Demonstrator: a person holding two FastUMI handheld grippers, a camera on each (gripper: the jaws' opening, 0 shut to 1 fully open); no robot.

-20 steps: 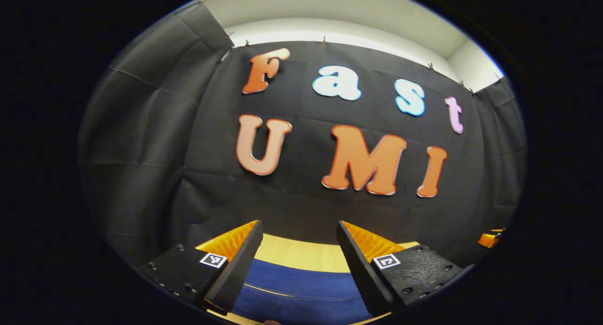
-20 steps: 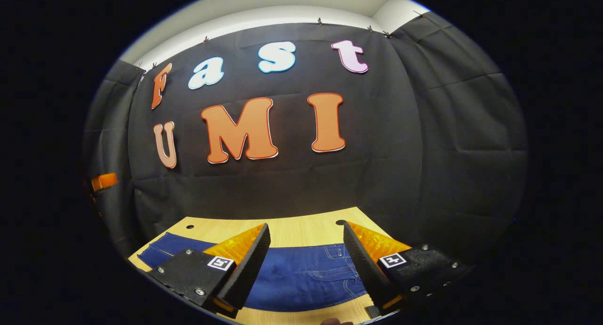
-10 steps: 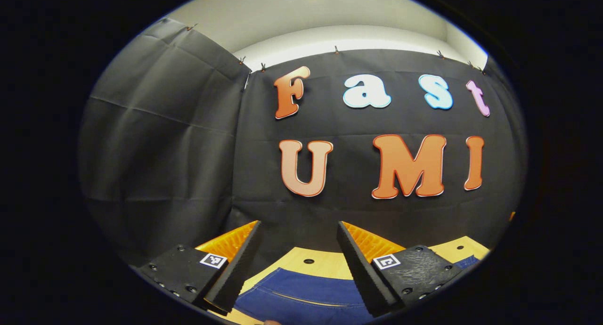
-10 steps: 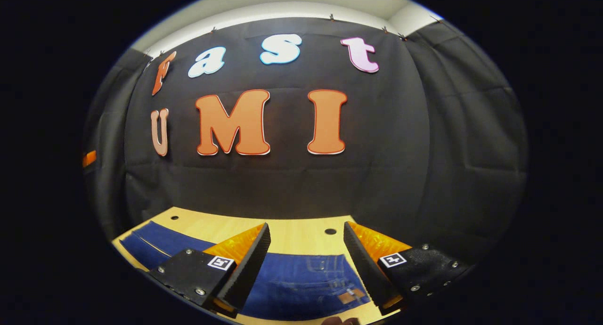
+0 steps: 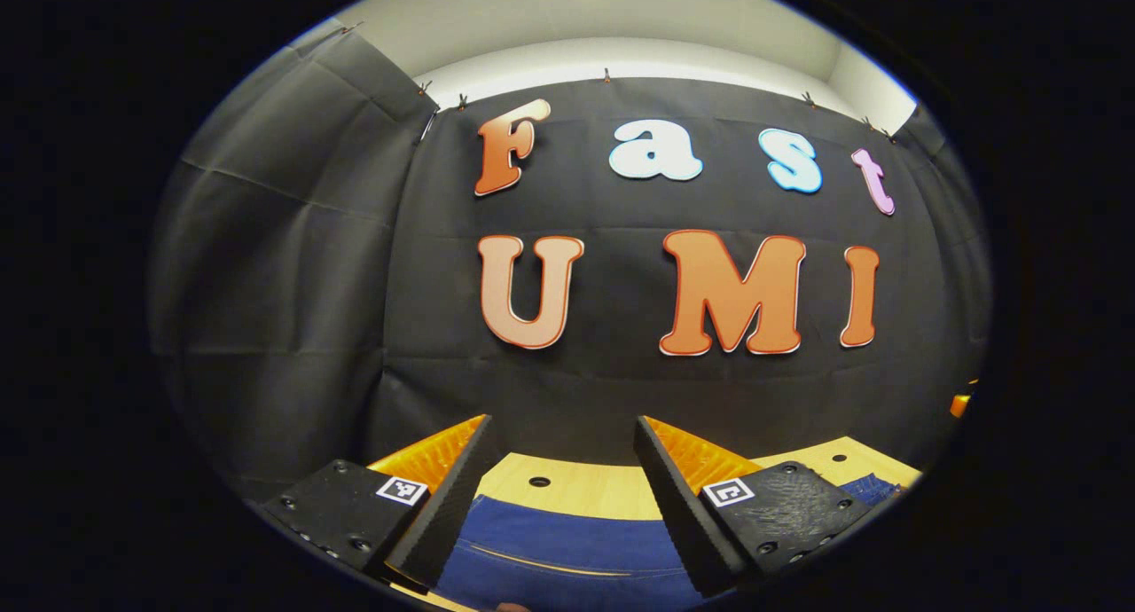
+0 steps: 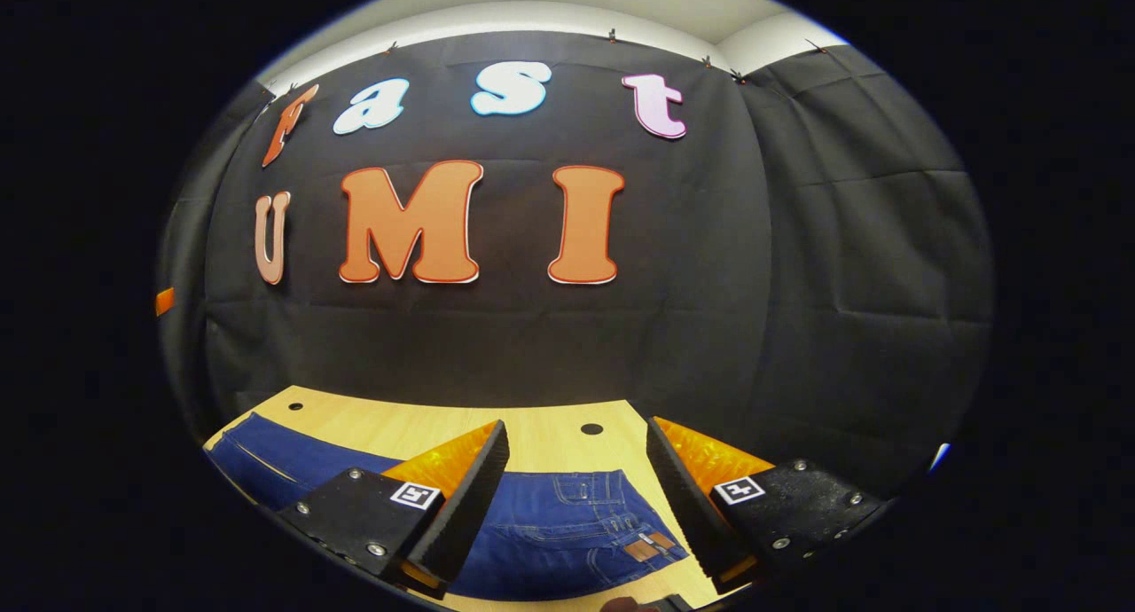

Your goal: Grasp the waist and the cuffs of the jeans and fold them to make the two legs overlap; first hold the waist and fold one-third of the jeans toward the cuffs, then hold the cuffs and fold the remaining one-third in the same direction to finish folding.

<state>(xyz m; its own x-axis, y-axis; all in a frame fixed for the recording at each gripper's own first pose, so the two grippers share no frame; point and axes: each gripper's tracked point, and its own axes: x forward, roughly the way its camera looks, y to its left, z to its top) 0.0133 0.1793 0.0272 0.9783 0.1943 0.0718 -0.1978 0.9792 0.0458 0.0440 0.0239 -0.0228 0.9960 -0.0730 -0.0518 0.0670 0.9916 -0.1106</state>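
Note:
Blue jeans (image 6: 559,541) lie flat on a light wooden table (image 6: 550,439). In the right gripper view the waist end with belt loops and a brown patch (image 6: 643,548) sits between and below my right gripper's fingers, and a leg stretches off to the left (image 6: 266,457). My right gripper (image 6: 576,492) is open above the waist, holding nothing. In the left gripper view a blue leg with a pale seam (image 5: 559,554) lies under my left gripper (image 5: 560,497), which is open and empty above the cloth.
The table (image 5: 576,492) has small round holes (image 5: 538,482) (image 6: 591,428) near its far edge, close to the black booth wall. A small piece of the other gripper (image 5: 959,404) peeks in at the far right of the left gripper view.
Both views have swung and tilted a little. The right gripper now looks more squarely on the waist end, with the brown patch in sight. Both grippers stayed open.

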